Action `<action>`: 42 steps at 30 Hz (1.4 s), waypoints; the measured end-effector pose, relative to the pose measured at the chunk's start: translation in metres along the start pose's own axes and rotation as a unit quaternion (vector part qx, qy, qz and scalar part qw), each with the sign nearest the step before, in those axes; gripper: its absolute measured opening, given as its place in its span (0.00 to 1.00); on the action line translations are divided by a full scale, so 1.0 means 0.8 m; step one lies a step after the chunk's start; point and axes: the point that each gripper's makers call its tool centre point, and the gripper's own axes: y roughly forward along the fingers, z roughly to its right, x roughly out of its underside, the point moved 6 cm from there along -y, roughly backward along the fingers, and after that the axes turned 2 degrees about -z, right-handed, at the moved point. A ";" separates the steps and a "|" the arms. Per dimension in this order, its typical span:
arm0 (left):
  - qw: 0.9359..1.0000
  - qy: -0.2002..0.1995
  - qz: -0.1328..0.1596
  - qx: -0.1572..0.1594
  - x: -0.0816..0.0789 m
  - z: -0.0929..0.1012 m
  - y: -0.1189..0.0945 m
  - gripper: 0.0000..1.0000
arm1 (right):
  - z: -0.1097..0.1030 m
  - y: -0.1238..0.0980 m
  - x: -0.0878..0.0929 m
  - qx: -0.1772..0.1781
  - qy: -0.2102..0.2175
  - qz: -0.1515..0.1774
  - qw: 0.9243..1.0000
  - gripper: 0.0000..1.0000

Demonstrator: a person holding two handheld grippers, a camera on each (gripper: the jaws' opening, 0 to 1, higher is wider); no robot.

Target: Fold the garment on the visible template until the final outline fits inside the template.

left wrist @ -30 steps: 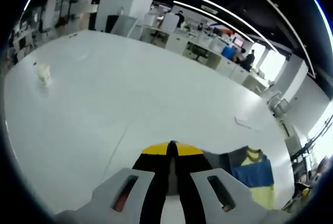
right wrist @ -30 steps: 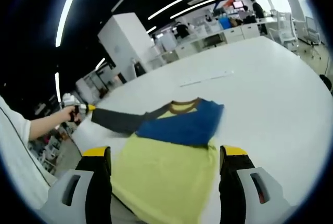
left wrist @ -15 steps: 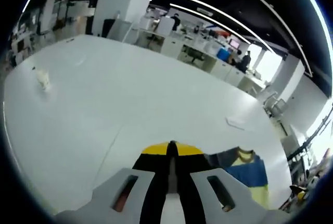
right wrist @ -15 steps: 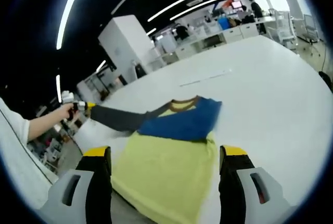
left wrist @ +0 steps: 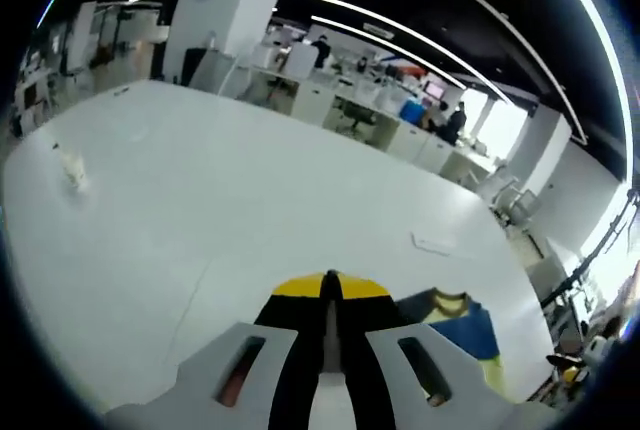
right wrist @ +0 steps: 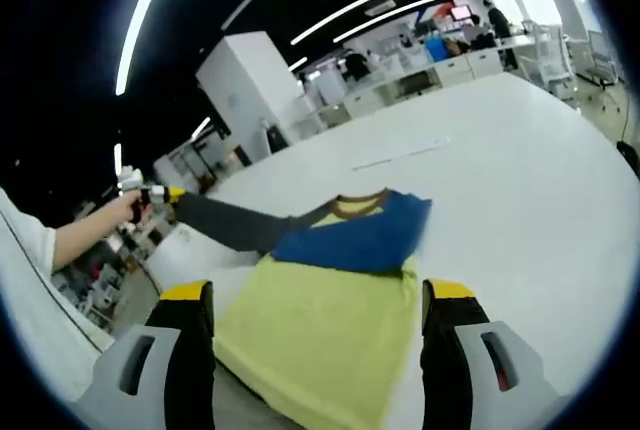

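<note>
**A:** so what's the layout? Big white table [right wrist: 520, 150], and the garment [right wrist: 330, 300] lies flat on it near the edge closest to the person. Yellow body, a blue part already folded across the chest, brown collar [right wrist: 360, 202] pointing toward the far edge. I can't make out any template outline under it, tbh.

**B:** yeah, and the dark grey sleeve [right wrist: 225, 225] is stretched out sideways past the table's edge. The left tool [right wrist: 160, 195] has its jaws shut on the cuff, and the hand [right wrist: 128, 208] is held out at arm's length. My guess is the sleeve's pulled taut so it can swing over the body in one clean fold.

**A:** right tool [right wrist: 318, 300]? Jaws wide apart, one on each side of the yellow hem, gripping nothing. Looks like it hovers low by the near edge, ready to pin or grab the hem.

**B:** in the left gripper view the left tool's yellow tips meet flat together.
</note>
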 end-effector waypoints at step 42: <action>0.995 0.031 -0.007 0.091 0.007 0.119 -0.014 0.00 | 0.011 -0.045 0.014 -0.001 -0.005 0.007 1.000 0.84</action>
